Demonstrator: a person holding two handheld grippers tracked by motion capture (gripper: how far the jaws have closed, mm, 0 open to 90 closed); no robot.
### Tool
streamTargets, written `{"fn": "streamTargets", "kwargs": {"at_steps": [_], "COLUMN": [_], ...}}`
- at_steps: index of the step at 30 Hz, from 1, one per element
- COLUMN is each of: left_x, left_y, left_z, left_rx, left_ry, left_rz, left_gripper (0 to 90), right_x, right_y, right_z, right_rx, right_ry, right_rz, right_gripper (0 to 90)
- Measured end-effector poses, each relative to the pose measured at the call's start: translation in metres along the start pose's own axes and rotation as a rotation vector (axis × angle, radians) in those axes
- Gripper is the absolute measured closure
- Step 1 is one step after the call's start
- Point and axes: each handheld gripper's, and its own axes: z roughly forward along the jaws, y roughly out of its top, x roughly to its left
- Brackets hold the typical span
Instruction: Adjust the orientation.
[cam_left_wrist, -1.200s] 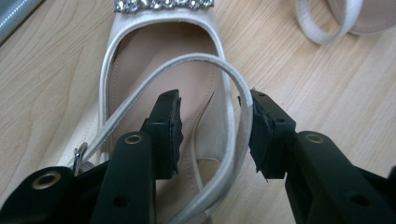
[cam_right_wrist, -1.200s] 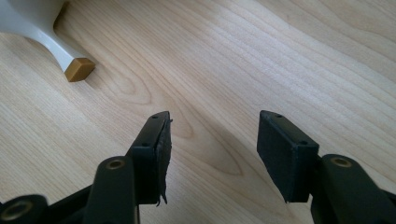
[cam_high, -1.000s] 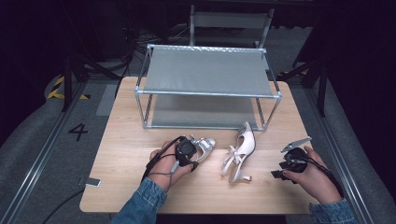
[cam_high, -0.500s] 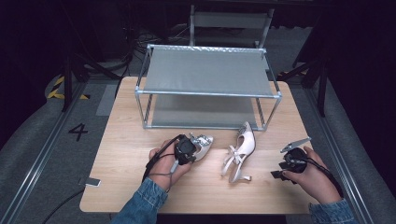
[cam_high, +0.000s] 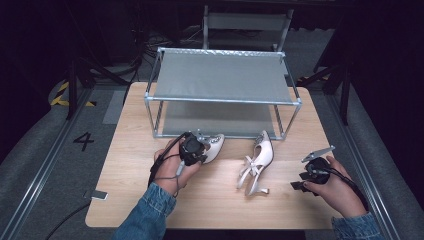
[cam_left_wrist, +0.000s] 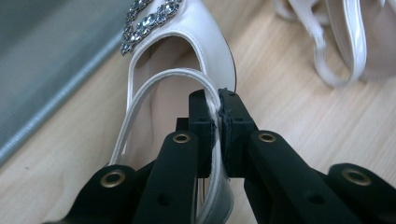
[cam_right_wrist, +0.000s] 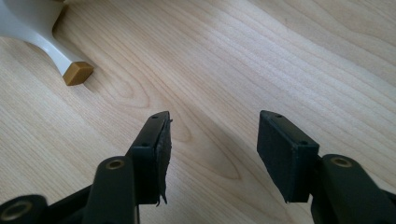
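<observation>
A dark room surrounds a light wooden table (cam_high: 210, 200) that carries a two-tier metal shoe rack (cam_high: 222, 92) with grey shelves along its far edge. Both shelves look bare, so as far as the pictures show, neither shoe has been stored yet.

Near the left front of the rack, the left gripper (cam_left_wrist: 219, 112) has just closed its jaws on the thin heel strap (cam_left_wrist: 154, 88) of a white high-heeled sandal (cam_high: 212, 145) with a rhinestone ornament on its toe. In the left gripper view the strap is pinched tight between the two black pads, and the sandal points away toward the rack's lower shelf. Whether its sole rests on the table or hangs free I cannot tell.

The second sandal (cam_high: 257, 162), its mate, lies on its side at the middle of the table, right of the first, untouched. The right gripper (cam_right_wrist: 212, 144) waits near the table's right edge with its jaws spread wide and nothing between them; in its view the second sandal's gold-tipped heel (cam_right_wrist: 77, 72) lies well beyond the jaws to the far left.

My judgement: the work is at an early stage. The first grasp is made; carrying that sandal onto a shelf, then picking up and placing the second, is all left.
</observation>
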Motion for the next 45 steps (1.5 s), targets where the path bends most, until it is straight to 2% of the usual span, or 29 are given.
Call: {"fn": "streamTargets", "kwargs": {"at_steps": [2, 9, 16, 21, 25, 27, 29, 32, 37, 41, 43, 45], "left_x": [0.006, 0.02, 0.035, 0.053, 0.059, 0.062, 0.063, 0.062, 0.057, 0.056, 0.055, 0.057], "left_y": [0.006, 0.02, 0.033, 0.041, 0.046, 0.048, 0.049, 0.052, 0.052, 0.052, 0.05, 0.048], "left_z": [0.0, 0.001, 0.007, 0.017, 0.027, 0.033, 0.035, 0.042, 0.049, 0.051, 0.054, 0.057], "left_rx": [-0.022, -0.063, -0.098, -0.067, -0.04, -0.052, -0.045, -0.039, -0.045, -0.051, -0.023, -0.027], "left_ry": [0.01, 0.052, 0.065, 0.074, 0.134, 0.157, 0.169, 0.217, 0.247, 0.253, 0.248, 0.222], "left_rz": [-0.021, -0.051, -0.11, -0.151, -0.155, -0.176, -0.179, -0.169, -0.167, -0.174, -0.168, -0.183], "left_gripper": [85.2, 85.2, 85.2, 85.2, 85.2, 85.2, 85.2, 85.2, 85.1, 85.1, 85.1, 85.0], "right_x": [0.001, 0.001, 0.002, 0.002, 0.001, 0.0, 0.0, -0.001, -0.001, 0.001, 0.001, 0.0], "right_y": [0.001, 0.002, 0.002, 0.002, 0.002, 0.002, 0.002, 0.001, 0.001, 0.002, 0.002, 0.001], "right_z": [0.002, 0.002, 0.002, 0.001, 0.001, 0.001, 0.001, 0.0, -0.001, 0.0, 0.0, -0.001], "right_rx": [0.004, 0.002, -0.002, -0.002, -0.003, -0.005, -0.005, -0.005, -0.008, -0.008, -0.009, -0.012], "right_ry": [0.007, 0.012, 0.016, 0.017, 0.025, 0.023, 0.021, 0.014, 0.012, 0.014, 0.015, 0.013], "right_rz": [-0.003, -0.013, -0.011, -0.01, -0.011, -0.013, -0.009, -0.014, -0.016, -0.017, -0.017, -0.017], "right_gripper": [45.8, 45.8, 45.8, 45.8, 45.8, 45.8, 46.1, 46.4, 46.5, 46.6, 46.6, 46.5]}}
